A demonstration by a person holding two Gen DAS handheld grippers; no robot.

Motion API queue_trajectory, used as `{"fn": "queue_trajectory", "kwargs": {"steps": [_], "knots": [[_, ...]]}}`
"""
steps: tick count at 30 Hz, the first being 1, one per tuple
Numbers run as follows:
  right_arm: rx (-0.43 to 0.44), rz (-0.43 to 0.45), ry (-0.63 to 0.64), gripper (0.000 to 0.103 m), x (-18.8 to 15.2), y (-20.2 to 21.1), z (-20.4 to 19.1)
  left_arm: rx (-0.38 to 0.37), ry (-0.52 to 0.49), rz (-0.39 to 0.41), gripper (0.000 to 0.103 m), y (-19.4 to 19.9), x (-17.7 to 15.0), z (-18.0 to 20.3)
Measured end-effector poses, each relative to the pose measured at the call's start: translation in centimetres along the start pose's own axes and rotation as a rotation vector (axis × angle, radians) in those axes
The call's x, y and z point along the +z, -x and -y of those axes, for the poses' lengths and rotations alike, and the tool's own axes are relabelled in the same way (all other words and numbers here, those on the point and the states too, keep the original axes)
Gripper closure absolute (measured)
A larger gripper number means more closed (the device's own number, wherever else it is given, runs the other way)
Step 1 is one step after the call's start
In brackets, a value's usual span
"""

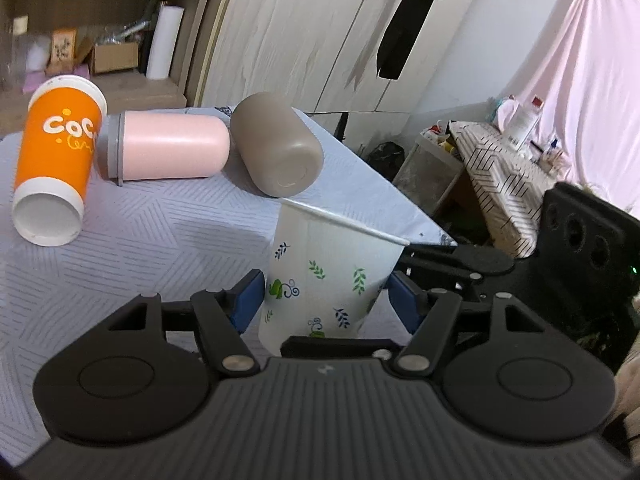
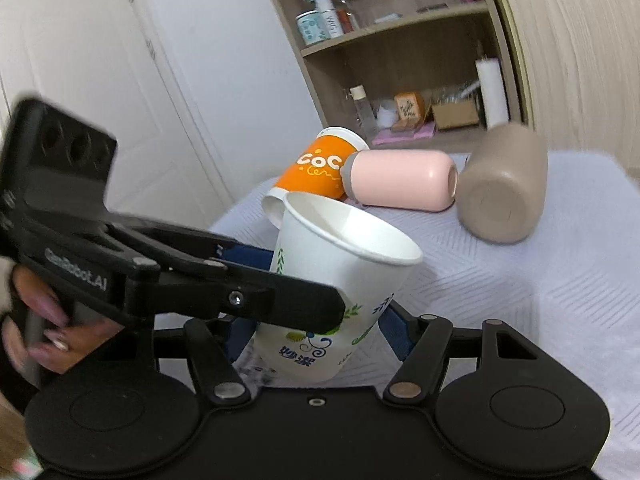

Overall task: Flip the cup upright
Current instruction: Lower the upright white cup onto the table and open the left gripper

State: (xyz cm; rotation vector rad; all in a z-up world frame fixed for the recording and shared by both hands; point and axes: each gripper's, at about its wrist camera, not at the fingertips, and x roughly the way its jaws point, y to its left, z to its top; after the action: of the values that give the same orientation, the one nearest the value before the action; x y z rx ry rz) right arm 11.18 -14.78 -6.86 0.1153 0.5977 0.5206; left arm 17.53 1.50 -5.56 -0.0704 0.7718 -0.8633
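A: Why are both tools on the white leaf-printed paper cup (image 1: 320, 276)?

B: The left tool (image 1: 326, 300) and right tool (image 2: 316, 332) are each flanking it, mouth tilting toward two o'clock above the bench (image 1: 140, 232); whether either is actually clamping, I cannot tell.

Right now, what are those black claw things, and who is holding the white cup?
Those are grippers: two-finger tongs with blue pads. There is no robot here. A person holds one in each hand. Each gripper carries a camera that looks along its fingers, so one picture comes from the left gripper and the other from the right gripper.

The paper cup with little leaves sits between the fingers of both grippers, mouth up and a bit tilted. The left one seems to pinch it. I cannot tell if the right one squeezes too.

On the table behind, an orange cup, a pink bottle and a brown bottle lie on their sides.
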Motion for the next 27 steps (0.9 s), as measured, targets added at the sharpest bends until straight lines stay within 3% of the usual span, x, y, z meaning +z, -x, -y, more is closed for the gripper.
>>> {"fn": "queue_trajectory", "kwargs": {"steps": [4,6,22,27], "knots": [[-0.164,0.025,0.201,0.032,-0.9,-0.3,-2.0,0.018,0.013,0.044,0.043,0.2,-0.6,-0.1],[-0.204,0.037,0.251,0.032,-1.1,-0.7,-2.1,0.031,-0.013,0.062,0.044,0.1,-0.8,-0.1],[-0.35,0.055,0.563,0.032,0.2,-3.7,-2.7,0.12,-0.116,0.15,0.044,-1.2,-0.3,0.0],[-0.329,0.015,0.527,0.032,0.9,-4.6,-2.0,0.132,-0.112,0.132,0.044,-2.1,-0.2,-0.6]]}}
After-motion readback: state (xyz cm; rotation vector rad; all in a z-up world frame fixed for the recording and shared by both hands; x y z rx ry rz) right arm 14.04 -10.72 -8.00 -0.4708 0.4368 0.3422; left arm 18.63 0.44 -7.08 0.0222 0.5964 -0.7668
